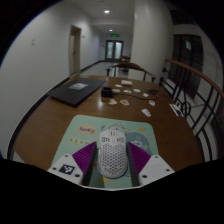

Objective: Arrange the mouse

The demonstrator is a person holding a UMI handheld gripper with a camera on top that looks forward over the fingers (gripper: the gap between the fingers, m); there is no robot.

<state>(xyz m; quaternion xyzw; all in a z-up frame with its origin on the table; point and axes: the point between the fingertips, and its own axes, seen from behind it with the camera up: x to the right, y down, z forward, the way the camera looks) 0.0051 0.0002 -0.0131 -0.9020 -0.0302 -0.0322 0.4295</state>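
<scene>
A white mouse (pixel 113 155) with a perforated honeycomb shell sits between my two fingers, its nose pointing away from me. My gripper (pixel 113 150) is shut on it: the purple pads (pixel 86 160) press against its left and right sides. Under and ahead of the mouse lies a pale green mouse mat (pixel 86 131) with cartoon prints, at the near end of a long wooden table (pixel 60 115). I cannot tell whether the mouse rests on the mat or hangs just above it.
A dark closed laptop (pixel 72 93) lies on the table's left side, beyond the mat. Several white cards and small items (pixel 132 93) are scattered farther along. Chairs (pixel 181 105) stand by the table's right edge. A corridor runs beyond.
</scene>
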